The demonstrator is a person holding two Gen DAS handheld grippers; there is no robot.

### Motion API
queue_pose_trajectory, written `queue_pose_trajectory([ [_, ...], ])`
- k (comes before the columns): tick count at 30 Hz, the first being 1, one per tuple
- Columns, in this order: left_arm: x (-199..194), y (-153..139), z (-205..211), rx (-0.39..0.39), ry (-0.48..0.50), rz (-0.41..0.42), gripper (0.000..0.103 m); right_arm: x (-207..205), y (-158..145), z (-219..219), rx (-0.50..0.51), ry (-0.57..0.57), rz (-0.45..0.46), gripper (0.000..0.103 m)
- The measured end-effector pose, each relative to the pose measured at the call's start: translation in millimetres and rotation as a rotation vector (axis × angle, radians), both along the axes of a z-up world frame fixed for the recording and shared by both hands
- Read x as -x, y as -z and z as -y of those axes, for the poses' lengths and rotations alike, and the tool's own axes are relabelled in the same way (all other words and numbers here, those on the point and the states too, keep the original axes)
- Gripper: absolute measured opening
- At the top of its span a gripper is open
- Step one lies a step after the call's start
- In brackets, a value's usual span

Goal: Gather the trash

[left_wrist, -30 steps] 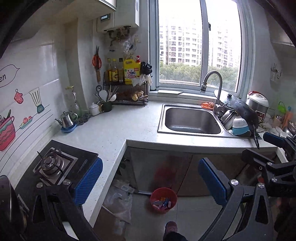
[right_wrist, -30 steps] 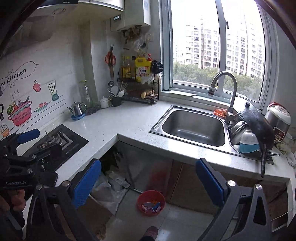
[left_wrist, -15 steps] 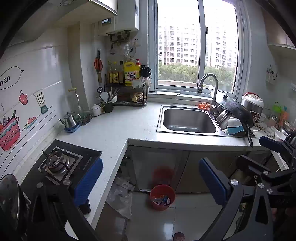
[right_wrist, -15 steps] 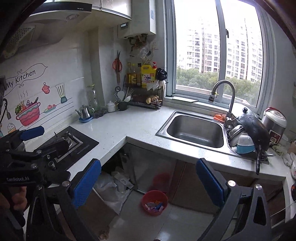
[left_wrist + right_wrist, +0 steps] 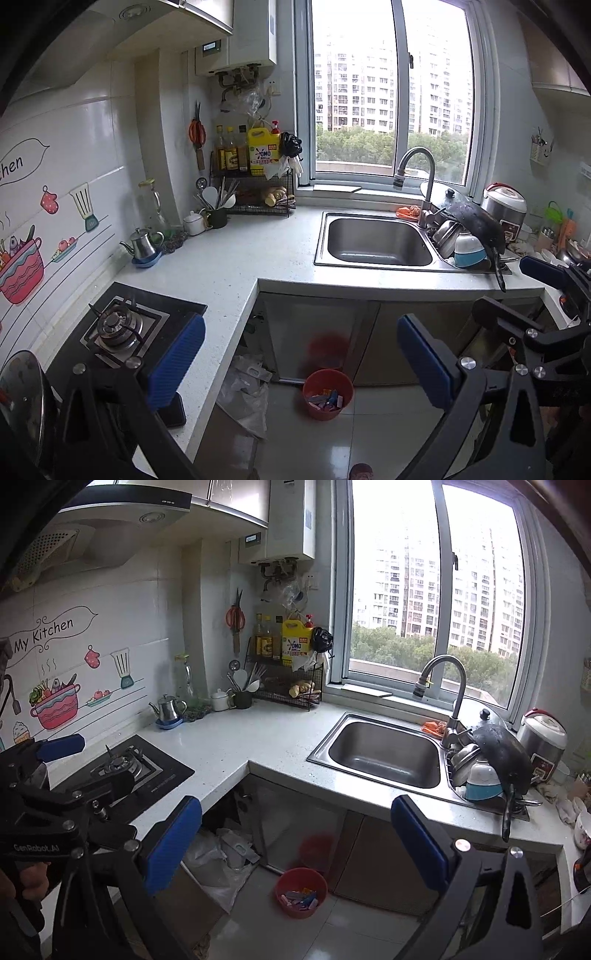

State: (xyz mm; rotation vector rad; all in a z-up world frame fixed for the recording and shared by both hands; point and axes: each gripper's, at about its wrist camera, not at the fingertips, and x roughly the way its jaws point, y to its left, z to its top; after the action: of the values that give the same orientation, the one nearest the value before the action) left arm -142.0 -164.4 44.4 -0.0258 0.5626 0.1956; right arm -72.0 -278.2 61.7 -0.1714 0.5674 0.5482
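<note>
A red trash bin (image 5: 327,394) with colourful wrappers inside stands on the floor below the counter; it also shows in the right wrist view (image 5: 301,891). My left gripper (image 5: 301,365) is open and empty, held high above the floor and well away from the bin. My right gripper (image 5: 295,840) is open and empty, also high above the floor. The right gripper shows at the right edge of the left view (image 5: 546,314); the left gripper shows at the left edge of the right view (image 5: 74,775). No loose trash shows on the white counter (image 5: 229,266).
A steel sink (image 5: 376,240) with a tap is set in the counter under the window. Stacked pots and a bowl (image 5: 469,236) sit to its right. A gas hob (image 5: 122,326) is at the left. White plastic bags (image 5: 245,391) lie on the floor beside the bin.
Both grippers have risen and drawn back from the counter, so the view is wider and the bin looks smaller. Both stay open.
</note>
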Motion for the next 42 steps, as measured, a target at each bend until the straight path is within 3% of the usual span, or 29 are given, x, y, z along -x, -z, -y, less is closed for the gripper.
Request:
queue_pose_trajectory([
  [42,14,1,28,-0.034,0.004,-0.018,0.103,17,-5,9,-0.011,0.016,-0.078,0.102],
])
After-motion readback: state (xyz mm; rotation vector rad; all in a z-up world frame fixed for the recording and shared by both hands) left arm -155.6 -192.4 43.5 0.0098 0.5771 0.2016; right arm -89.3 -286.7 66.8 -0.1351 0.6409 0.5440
